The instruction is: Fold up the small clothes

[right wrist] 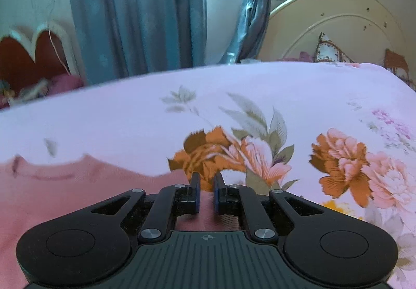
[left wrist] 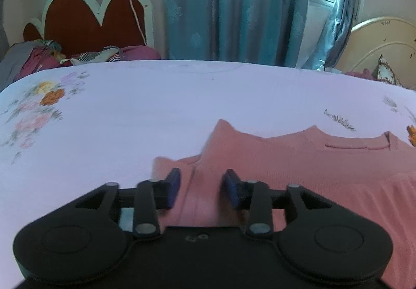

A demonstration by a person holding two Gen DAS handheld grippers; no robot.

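A small pink knit garment (left wrist: 299, 164) lies flat on the floral bedsheet (left wrist: 130, 120), neckline toward the far side. My left gripper (left wrist: 202, 182) is open, its blue-padded fingers (left wrist: 173, 185) straddling the garment's left edge, where a sleeve lies folded over. In the right wrist view the same pink garment (right wrist: 65, 190) fills the lower left. My right gripper (right wrist: 207, 185) has its jaws nearly closed, a narrow gap between them, over the garment's right edge; I cannot tell whether cloth is pinched.
The bedsheet (right wrist: 286, 96) spreads wide to the right with large orange and pink flowers. A red heart-shaped headboard (left wrist: 96, 21) with piled clothes (left wrist: 39, 55) stands at far left, blue curtains (left wrist: 234, 2) behind, a cream headboard (right wrist: 338, 29) with pillow at far right.
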